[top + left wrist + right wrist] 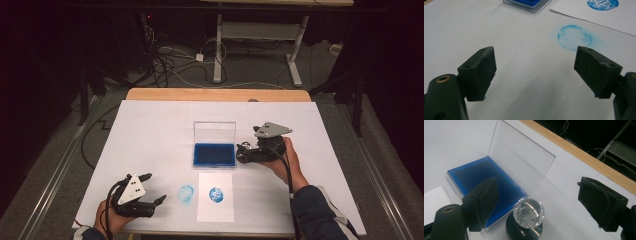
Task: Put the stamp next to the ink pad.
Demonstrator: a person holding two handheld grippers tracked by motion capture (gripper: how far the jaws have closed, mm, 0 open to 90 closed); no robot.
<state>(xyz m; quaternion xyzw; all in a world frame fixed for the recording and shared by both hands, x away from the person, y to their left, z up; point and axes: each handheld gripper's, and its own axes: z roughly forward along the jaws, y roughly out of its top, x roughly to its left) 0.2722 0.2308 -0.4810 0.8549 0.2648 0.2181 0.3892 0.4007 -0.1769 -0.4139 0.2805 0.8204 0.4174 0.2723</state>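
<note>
A blue ink pad lies mid-table in a clear case, its lid standing upright. Right beside it stands a stamp with a clear faceted knob and a dark round base. My right gripper is open, its jaws either side of the stamp without touching it. A white sheet of paper near the front edge bears a round blue stamp print. My left gripper is open and holds nothing at the front left.
A faint round blue ink smear marks the white table cover just left of the paper. The wooden table edge runs along the far side. Cables and a desk frame lie on the floor beyond.
</note>
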